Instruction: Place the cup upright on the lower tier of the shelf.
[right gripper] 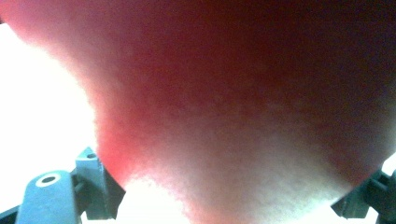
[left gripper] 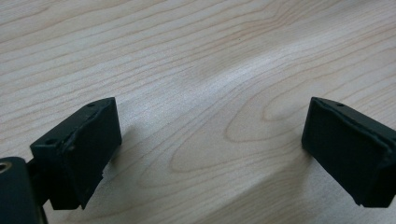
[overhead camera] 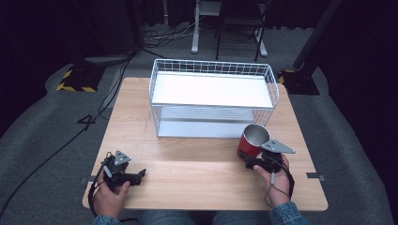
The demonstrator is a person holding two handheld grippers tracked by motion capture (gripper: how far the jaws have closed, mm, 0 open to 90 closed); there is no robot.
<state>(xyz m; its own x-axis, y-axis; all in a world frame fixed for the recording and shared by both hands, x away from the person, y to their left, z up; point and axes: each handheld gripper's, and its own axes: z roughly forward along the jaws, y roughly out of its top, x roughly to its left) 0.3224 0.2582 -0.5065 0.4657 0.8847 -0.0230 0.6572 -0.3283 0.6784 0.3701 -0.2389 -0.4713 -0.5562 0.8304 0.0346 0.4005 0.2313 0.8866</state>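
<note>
A red cup point(overhead camera: 251, 139) with a bare metal inside stands at the table's right, just in front of the wire rack, and leans slightly. My right gripper point(overhead camera: 249, 158) is shut on its lower part, with the person's hand behind it. In the right gripper view the cup's red wall point(right gripper: 233, 107) is pressed close and blurred between the two jaws. My left gripper point(overhead camera: 139, 174) lies low over the front left of the wooden table point(overhead camera: 197, 176). Its jaws stand wide apart in the left gripper view, with only bare wood between the fingers point(left gripper: 81, 149).
A white wire rack point(overhead camera: 213, 65) with a flat white upper shelf and a lower shelf stands at the back middle of the table. Black cables, chair legs and stands are on the grey floor beyond. The table's front edge is near both hands.
</note>
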